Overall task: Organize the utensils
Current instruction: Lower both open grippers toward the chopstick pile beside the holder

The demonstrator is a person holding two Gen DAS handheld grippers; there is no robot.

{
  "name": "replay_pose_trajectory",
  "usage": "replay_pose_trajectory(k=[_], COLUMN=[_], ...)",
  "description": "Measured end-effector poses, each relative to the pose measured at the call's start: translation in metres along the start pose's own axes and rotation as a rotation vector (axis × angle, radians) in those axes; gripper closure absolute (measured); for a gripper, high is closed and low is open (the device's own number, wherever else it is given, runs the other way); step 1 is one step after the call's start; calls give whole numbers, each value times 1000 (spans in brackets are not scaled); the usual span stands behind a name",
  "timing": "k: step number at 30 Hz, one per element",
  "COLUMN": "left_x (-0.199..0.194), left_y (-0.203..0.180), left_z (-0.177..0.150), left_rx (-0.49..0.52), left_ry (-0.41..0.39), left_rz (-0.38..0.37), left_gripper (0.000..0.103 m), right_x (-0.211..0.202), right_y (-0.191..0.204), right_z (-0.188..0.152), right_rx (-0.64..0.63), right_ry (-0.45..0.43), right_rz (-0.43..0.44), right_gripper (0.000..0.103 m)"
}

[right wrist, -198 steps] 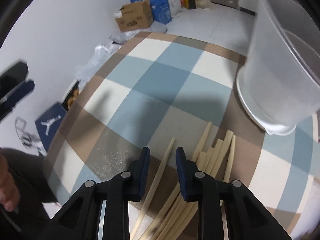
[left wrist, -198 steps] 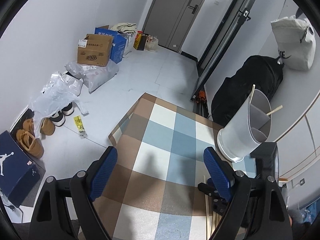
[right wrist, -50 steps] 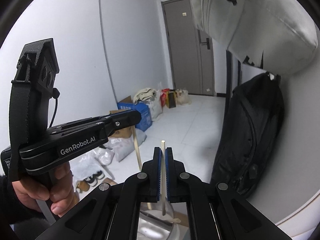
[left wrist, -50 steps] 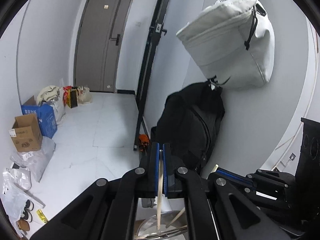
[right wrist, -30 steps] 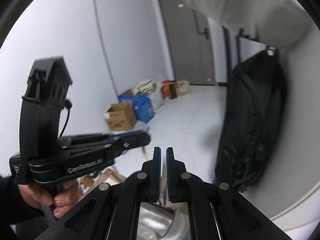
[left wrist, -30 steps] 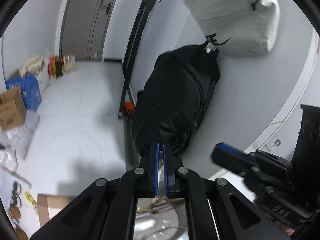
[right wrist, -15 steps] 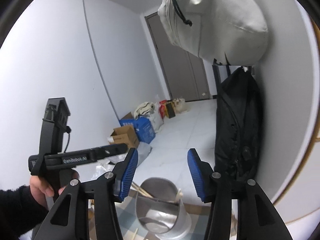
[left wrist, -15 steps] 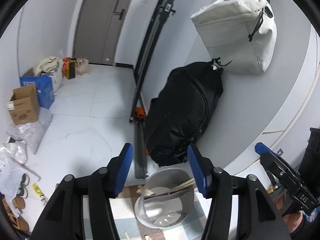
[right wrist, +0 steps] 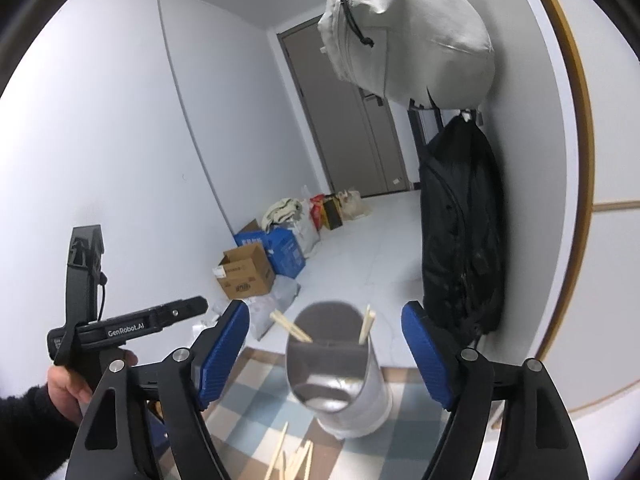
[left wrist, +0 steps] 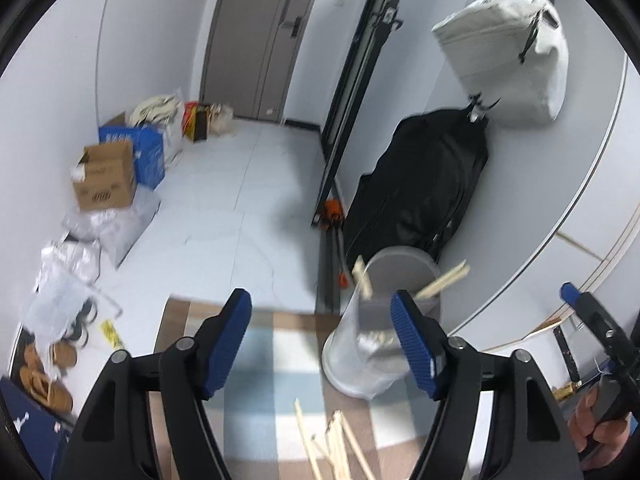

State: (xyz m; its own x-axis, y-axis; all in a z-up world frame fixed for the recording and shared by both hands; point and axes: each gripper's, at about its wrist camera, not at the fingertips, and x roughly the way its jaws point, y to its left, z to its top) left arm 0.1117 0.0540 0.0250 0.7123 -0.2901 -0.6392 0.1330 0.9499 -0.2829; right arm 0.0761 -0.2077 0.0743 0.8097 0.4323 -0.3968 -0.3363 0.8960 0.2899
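Observation:
A grey plastic utensil holder (left wrist: 376,344) stands on the checked tablecloth (left wrist: 260,360), with wooden chopsticks (left wrist: 440,280) sticking out of it. It also shows in the right wrist view (right wrist: 340,376) with chopsticks (right wrist: 290,330) leaning out on both sides. Loose chopsticks (left wrist: 336,448) lie on the cloth in front of the holder, also seen in the right wrist view (right wrist: 294,460). My left gripper (left wrist: 322,344) is open and empty above the table, left of the holder. My right gripper (right wrist: 324,354) is open and empty, above and behind the holder.
A black bag (left wrist: 420,188) and a grey bag (left wrist: 508,52) hang on the wall behind the table. Cardboard and blue boxes (left wrist: 108,176), plastic bags and shoes (left wrist: 44,376) lie on the floor at left. The grey door (left wrist: 264,40) is at the far end.
Both grippers held a chopstick over the holder, then opened and let go. The chopsticks now stand in the holder. Both grippers have pulled back and tilted down.

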Motion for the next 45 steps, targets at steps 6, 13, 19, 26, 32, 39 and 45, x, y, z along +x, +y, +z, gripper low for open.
replay_pose_trajectory(k=[6,13,19,26,32,39,45], left_x=[15,40,40,40,52,75,93], left_y=[19,34,32,24,32,29,28], left_z=[-36,-67,-82,-105,-107,-111,-107], left_rx=[-44,-61,-59,-26,-35,11,-15], left_ry=[73,193,216,248,280,373,436], left_rz=[61,121,130,149,186,179,149], left_gripper=[30,30,30,29,29,29,30], right_x=[-3,0,9,27,34,55,60], right_y=[7,11,10,11,9,-1,-5], right_z=[-30,-64,-88,-112,-128,-137,-143], right_rx=[-20,-9,48,65,87,107,92], right_ry=[41,86,121,193,234,314,338], right_rz=[0,15,27,42,61,19,-8], right_gripper=[18,13,10,8,0,0,0])
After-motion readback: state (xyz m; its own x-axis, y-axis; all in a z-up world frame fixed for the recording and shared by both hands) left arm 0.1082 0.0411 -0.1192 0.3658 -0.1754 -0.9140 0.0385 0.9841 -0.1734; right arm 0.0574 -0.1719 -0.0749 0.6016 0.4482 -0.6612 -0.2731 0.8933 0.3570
